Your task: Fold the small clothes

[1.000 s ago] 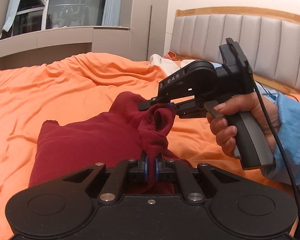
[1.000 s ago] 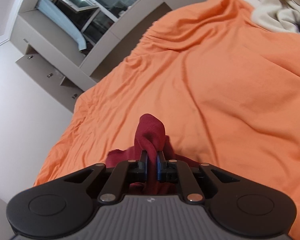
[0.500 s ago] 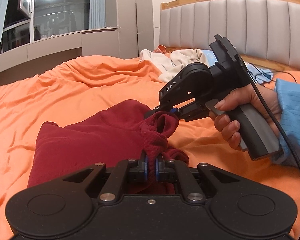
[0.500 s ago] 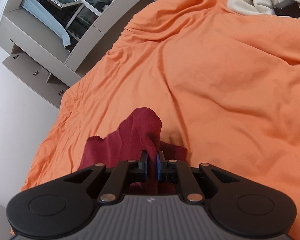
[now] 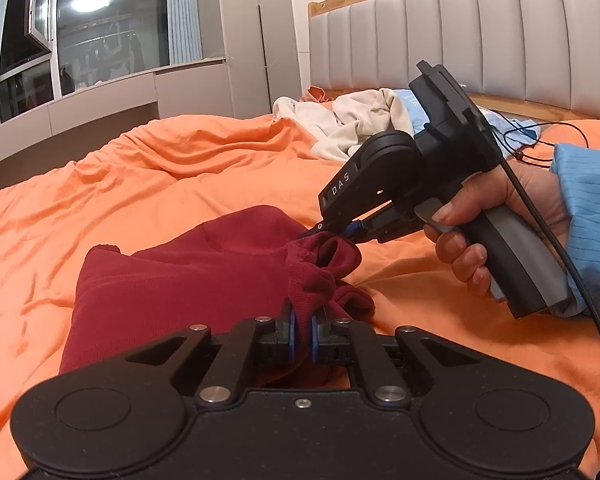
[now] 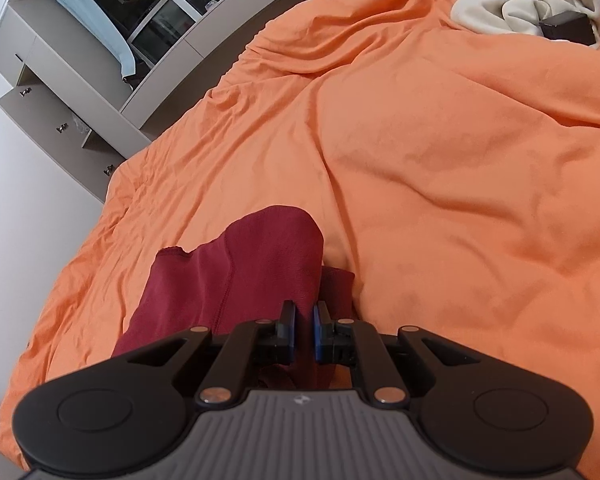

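A dark red garment (image 5: 188, 280) lies spread on the orange bed cover (image 5: 140, 184). My left gripper (image 5: 303, 320) is shut on a bunched edge of it at the near end. My right gripper (image 5: 340, 236) shows in the left wrist view, held in a hand, pinching another bunch of the same edge just beyond. In the right wrist view the right gripper (image 6: 304, 320) is shut on the red garment (image 6: 240, 272), which spreads out to the left over the bed cover (image 6: 440, 184).
A pile of cream and blue clothes (image 5: 352, 120) lies near the grey padded headboard (image 5: 480, 36). A black cable (image 5: 540, 224) hangs from the right gripper. Grey cabinets and a window (image 5: 100, 40) stand beyond the bed's far edge. A dark box (image 6: 568, 28) sits on the cream clothes.
Both grippers have lowered and drawn the held edge toward me. The garment now lies flatter and more spread out on the cover. Both grips are unchanged.
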The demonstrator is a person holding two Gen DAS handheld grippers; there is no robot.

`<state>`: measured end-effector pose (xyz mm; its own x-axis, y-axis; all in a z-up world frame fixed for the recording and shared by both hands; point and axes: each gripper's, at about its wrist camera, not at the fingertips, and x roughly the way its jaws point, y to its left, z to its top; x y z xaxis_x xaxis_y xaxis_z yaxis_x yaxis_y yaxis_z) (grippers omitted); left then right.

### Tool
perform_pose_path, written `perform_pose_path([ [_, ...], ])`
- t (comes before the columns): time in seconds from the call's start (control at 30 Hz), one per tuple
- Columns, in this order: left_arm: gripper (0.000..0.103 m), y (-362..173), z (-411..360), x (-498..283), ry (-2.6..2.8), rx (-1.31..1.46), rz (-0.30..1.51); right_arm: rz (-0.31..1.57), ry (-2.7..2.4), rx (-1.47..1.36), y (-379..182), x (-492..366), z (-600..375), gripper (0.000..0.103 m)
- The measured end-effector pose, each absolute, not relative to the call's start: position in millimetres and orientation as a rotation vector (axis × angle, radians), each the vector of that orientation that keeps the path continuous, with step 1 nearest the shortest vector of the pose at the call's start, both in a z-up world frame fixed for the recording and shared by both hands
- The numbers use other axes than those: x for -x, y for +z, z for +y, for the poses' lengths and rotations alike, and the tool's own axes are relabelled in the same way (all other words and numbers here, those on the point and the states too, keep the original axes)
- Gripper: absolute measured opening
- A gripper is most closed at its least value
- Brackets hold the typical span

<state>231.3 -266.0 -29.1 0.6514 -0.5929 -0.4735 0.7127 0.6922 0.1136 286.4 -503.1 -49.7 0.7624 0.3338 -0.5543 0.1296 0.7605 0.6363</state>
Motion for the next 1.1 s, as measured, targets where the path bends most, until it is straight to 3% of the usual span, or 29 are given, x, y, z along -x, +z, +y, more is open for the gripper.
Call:
perform_pose_path([
  [0.43, 0.009, -33, -267, -236, -0.768, -0.318, 0.457, 0.722, 0.112, -0.689, -53, -281, -503, 0.013],
  [0.67, 0.019, -35, -267, -234, -0.803, -0.350, 0.467, 0.733, 0.087, -0.677, -56, -275, -503, 0.029],
  [0.73, 0.034, -33, -263, -235, -0.827, -0.332, 0.477, 0.736, 0.072, -0.685, -56, -275, -506, 0.046],
  [0.93, 0.075, -16, -238, -251, -0.885, -0.160, 0.525, 0.723, 0.056, -0.721, -56, -272, -515, 0.071],
  [1.1, 0.098, -1, -209, -270, -0.798, -0.020, 0.517, 0.707, 0.096, -0.715, -53, -272, -511, 0.088],
])
